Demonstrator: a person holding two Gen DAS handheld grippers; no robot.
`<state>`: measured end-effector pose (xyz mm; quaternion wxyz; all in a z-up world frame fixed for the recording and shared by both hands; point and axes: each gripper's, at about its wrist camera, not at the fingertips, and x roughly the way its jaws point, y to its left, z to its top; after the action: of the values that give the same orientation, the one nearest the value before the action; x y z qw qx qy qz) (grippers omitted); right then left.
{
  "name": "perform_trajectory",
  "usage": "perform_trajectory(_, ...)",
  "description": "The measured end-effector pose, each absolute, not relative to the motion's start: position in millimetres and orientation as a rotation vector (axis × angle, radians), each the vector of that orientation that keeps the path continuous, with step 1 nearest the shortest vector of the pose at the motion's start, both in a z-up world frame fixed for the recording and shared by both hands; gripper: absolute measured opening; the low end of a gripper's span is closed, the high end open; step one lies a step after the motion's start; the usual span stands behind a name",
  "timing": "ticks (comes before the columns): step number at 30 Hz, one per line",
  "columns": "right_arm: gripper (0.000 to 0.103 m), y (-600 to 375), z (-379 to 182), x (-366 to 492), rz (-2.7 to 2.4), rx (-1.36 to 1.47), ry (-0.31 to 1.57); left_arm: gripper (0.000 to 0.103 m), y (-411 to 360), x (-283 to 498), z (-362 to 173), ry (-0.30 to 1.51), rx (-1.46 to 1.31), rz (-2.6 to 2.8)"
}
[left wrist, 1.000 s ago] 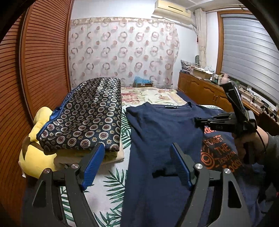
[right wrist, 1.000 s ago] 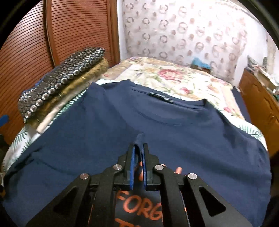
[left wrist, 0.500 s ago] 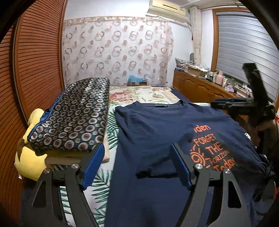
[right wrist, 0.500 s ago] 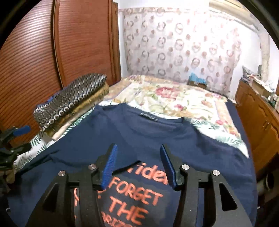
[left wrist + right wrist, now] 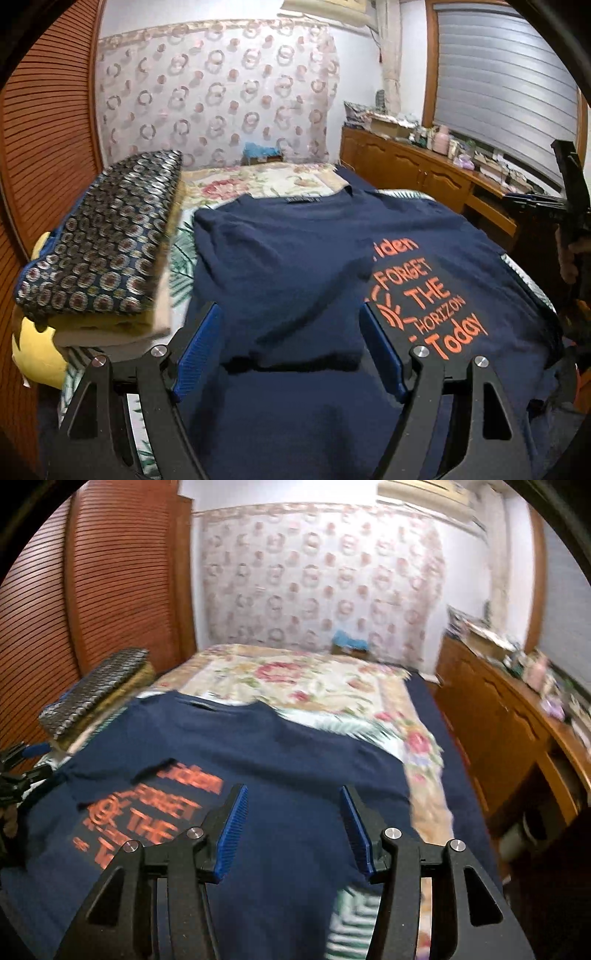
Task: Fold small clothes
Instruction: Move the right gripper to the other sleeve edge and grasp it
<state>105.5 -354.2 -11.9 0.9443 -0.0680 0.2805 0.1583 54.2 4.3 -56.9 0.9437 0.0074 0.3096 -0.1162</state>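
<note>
A navy T-shirt with orange print lies spread on the bed, its left side folded over the middle so part of the print is covered. It also shows in the right wrist view. My left gripper is open and empty, above the shirt's lower left part. My right gripper is open and empty, above the shirt's right side. The right gripper also shows in the left wrist view, raised at the far right.
A stack of folded clothes with a patterned dark one on top sits at the bed's left, on a yellow cushion. A floral bedspread lies beyond the shirt. A wooden cabinet runs along the right. A slatted wooden door stands left.
My right gripper opened, let go of the shirt's folded side and pulled back to the right. My left gripper shifted a little over the shirt, staying open.
</note>
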Motion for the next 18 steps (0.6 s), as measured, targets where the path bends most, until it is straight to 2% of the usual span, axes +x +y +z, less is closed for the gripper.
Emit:
perform_trajectory(3, 0.053, -374, -31, 105, 0.263, -0.125, 0.608, 0.077, -5, 56, -62, 0.661, 0.034, -0.266)
perform_trajectory(5, 0.053, -385, -45, 105, 0.237, -0.113, 0.635, 0.066, -12, 58, -66, 0.690, 0.042, -0.300)
perform_trajectory(12, 0.053, -405, -79, 101, 0.172, -0.060, 0.703, 0.043, -31, 65, -86, 0.800, 0.070, -0.380)
perform_trajectory(18, 0.053, -406, -67, 123, 0.164, -0.037, 0.725, 0.020, -34, 66, -92, 0.836, 0.100, -0.382)
